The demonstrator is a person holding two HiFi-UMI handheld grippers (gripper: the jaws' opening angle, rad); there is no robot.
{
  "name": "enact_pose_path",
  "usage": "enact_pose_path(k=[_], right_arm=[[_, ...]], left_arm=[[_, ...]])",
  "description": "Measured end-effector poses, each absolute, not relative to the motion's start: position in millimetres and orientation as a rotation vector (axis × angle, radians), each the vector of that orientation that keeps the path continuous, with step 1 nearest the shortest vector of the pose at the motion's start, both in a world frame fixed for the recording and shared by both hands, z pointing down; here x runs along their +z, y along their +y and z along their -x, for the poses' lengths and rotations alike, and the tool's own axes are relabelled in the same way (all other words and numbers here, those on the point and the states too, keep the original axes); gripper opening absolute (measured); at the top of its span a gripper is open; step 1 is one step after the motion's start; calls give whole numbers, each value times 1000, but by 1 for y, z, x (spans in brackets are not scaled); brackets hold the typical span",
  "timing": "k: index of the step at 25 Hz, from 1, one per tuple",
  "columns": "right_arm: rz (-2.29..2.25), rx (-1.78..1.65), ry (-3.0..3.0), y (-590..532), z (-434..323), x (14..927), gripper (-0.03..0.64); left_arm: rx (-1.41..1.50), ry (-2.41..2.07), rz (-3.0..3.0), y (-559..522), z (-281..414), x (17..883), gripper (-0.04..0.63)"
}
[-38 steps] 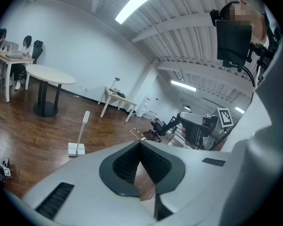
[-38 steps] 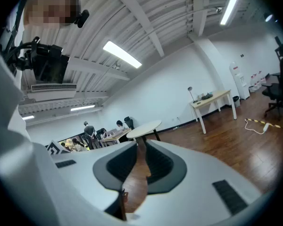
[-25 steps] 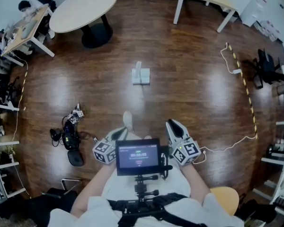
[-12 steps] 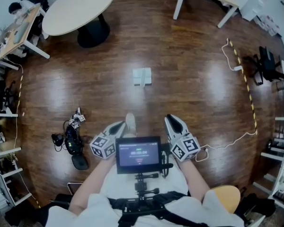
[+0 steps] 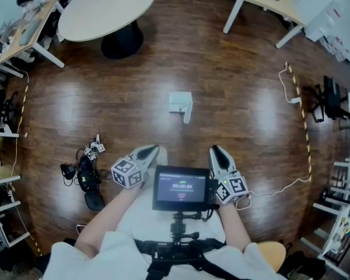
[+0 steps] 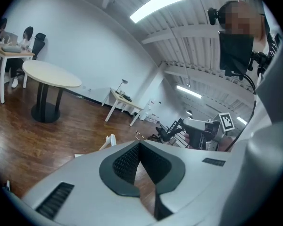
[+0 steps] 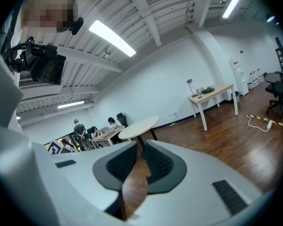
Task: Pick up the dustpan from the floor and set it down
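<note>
Both grippers have come forward over the wooden floor (image 5: 251, 98), and the white dustpan (image 5: 181, 105) now lies nearer them than a second ago. The left gripper (image 5: 150, 150) has its jaws together with nothing between them, and so does the right gripper (image 5: 213, 150). They flank the chest-mounted screen (image 5: 182, 188). The dustpan rests on the floor ahead, apart from both, its handle angled back toward the person. A round table (image 5: 108, 7) stands beyond, and black gear with cables (image 5: 84, 177) lies to the left.
</note>
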State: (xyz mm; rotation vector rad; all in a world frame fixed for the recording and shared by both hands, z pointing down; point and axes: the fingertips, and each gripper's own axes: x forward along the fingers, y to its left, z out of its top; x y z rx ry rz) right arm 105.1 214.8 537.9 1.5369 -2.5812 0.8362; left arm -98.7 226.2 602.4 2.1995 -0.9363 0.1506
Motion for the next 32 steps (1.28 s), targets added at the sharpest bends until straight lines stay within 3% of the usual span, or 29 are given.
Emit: enact_pose_path(k=[22,32], right_arm=[[-1596,871,-2451,172,-84,554,72],[-1287,833,-2576,100,-94,548,72]], left_arm=[[66,-735,-2225,153,108,623,-6],[94,-975,-2213,112,106,610,-6]])
